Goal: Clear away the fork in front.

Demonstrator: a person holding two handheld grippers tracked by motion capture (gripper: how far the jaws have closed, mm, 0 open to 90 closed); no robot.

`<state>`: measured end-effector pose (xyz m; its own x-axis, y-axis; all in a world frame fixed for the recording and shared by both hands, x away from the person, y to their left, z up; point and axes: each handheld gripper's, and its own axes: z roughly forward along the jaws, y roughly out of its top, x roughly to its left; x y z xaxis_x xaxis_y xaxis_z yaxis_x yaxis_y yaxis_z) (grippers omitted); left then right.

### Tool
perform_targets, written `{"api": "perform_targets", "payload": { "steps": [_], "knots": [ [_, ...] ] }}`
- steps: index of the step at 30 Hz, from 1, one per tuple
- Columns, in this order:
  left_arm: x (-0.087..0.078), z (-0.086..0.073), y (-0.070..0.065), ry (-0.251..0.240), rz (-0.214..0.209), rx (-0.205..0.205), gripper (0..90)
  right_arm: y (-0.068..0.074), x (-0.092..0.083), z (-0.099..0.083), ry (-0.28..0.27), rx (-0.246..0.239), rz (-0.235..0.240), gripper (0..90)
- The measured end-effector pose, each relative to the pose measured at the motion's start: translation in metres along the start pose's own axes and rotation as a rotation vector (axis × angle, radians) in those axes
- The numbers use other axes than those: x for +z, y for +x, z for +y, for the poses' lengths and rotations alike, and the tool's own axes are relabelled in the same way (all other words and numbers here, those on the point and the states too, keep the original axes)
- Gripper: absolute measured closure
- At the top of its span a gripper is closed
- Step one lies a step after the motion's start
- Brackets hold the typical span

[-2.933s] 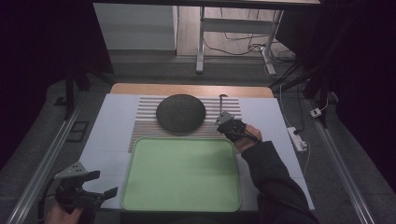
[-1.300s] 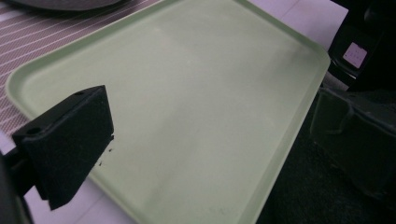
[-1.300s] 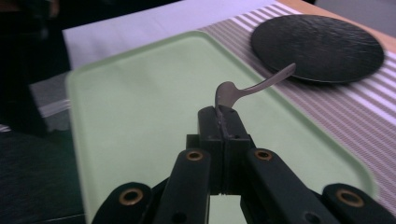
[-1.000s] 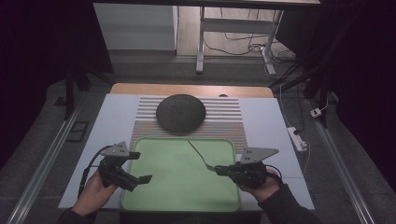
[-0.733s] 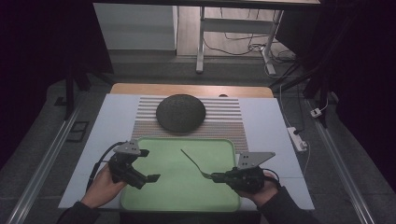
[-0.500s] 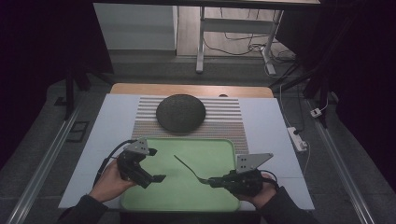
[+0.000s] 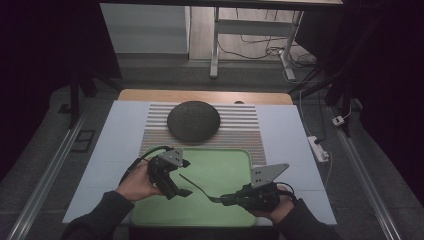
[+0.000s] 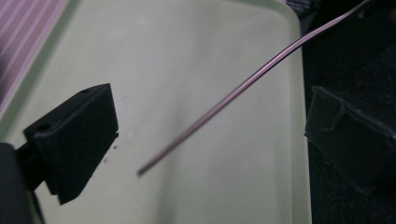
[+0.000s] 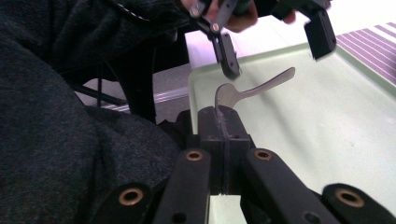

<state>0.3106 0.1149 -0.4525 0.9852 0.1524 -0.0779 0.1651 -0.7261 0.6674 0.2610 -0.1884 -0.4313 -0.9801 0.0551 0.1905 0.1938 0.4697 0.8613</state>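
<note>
A thin dark utensil (image 7: pixel 197 186) with a long curved handle hangs over the light green tray (image 7: pixel 220 160). My right gripper (image 7: pixel 225 199) is shut on its broad end, near the tray's front right. In the right gripper view the utensil (image 9: pixel 261 84) runs from my shut right gripper (image 9: pixel 223 123) toward the left gripper (image 9: pixel 275 51). My left gripper (image 7: pixel 184 177) stands open over the tray's left part, its jaws on either side of the handle's tip without touching it. The left gripper view shows the handle (image 8: pixel 224 100) between the wide-apart jaws of the left gripper (image 8: pixel 210 140).
A dark round dome (image 7: pixel 193 120) rests on a striped mat (image 7: pixel 240 130) behind the tray. Both lie on a white table cover (image 7: pixel 120 130). A white power strip (image 7: pixel 317 149) lies off the table's right edge. A dark sleeve (image 9: pixel 70 116) shows at left in the right gripper view.
The right gripper brought the utensil from beside the dome to the tray's front. The left gripper came in from the front left, and its open jaws now flank the handle's tip.
</note>
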Motion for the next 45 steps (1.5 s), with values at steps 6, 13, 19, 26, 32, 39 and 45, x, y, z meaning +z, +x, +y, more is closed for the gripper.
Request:
{"api": "perform_targets", "payload": {
  "steps": [6, 13, 19, 26, 32, 39, 45],
  "knots": [
    [0.005, 0.002, -0.005, 0.030, -0.034, 0.084, 21.1, 0.000, 0.000, 0.002, 0.003, 0.003, 0.041, 89.8],
    [0.004, 0.000, -0.012, 0.044, -0.081, 0.164, 45.1, -0.002, 0.003, 0.002, 0.018, 0.006, 0.088, 89.8],
    [0.006, 0.000, -0.016, 0.082, -0.118, 0.227, 62.0, -0.003, 0.005, 0.003, 0.031, 0.013, 0.116, 89.8],
    [0.011, -0.001, -0.022, 0.117, -0.127, 0.295, 73.2, -0.004, 0.008, 0.002, 0.041, 0.024, 0.148, 89.8],
    [0.015, -0.002, -0.029, 0.135, -0.121, 0.403, 81.4, -0.006, 0.010, 0.000, 0.059, 0.046, 0.186, 89.7],
    [0.017, -0.003, -0.033, 0.152, -0.148, 0.487, 85.8, -0.010, 0.011, -0.002, 0.071, 0.055, 0.199, 87.8],
    [0.016, -0.004, -0.030, 0.163, -0.144, 0.436, 86.3, -0.012, 0.010, -0.003, 0.074, 0.051, 0.138, 74.1]
  ]
}}
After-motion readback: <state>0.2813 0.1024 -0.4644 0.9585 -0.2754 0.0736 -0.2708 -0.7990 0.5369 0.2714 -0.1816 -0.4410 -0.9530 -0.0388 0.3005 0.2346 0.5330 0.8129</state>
